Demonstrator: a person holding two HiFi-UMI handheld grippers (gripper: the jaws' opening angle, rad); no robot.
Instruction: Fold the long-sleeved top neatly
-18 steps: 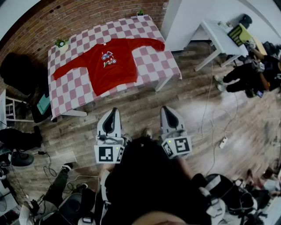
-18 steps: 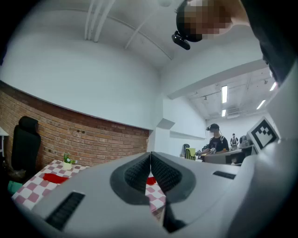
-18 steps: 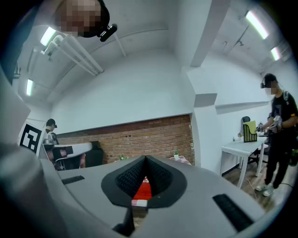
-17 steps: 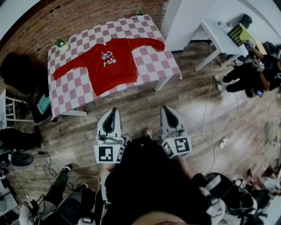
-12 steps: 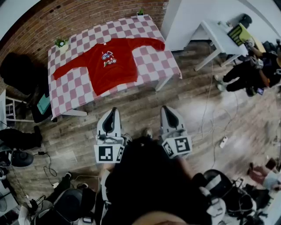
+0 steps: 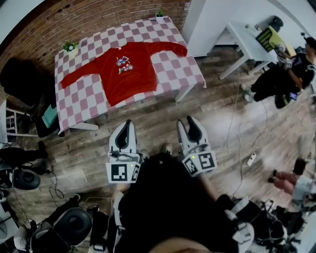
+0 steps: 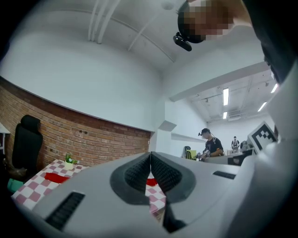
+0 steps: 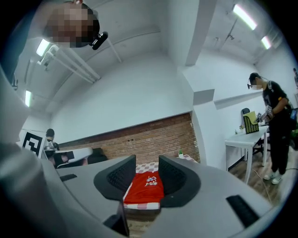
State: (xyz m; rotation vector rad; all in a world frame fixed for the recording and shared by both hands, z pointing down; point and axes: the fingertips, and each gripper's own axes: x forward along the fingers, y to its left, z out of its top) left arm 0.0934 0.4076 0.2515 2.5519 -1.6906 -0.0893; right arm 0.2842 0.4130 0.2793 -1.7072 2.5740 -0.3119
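Note:
A red long-sleeved top (image 6: pixel 123 69) with a small print on the chest lies spread flat, sleeves out, on a table with a red-and-white checked cloth (image 6: pixel 79 105). Both grippers are held level over the wooden floor, well short of the table. My left gripper (image 6: pixel 128 123) is shut with nothing in it; its pads (image 7: pixel 139 172) meet. My right gripper (image 6: pixel 187 122) is open and empty, and the top (image 8: pixel 145 186) shows far off through the gap between its fingers (image 8: pixel 122 175). Part of the top's red sleeve (image 7: pixel 56 177) shows beside the left gripper.
Two small potted plants (image 6: pixel 69 47) (image 6: pixel 159 14) stand at the table's back edge by the brick wall. A black chair (image 6: pixel 19 79) is left of the table, a white table (image 6: pixel 247 42) and a person (image 6: pixel 286 74) to the right. Cables (image 6: pixel 249 159) lie on the floor.
The right gripper's jaws have parted; earlier they stood together. The left gripper has stayed shut and still. People at the right have moved about.

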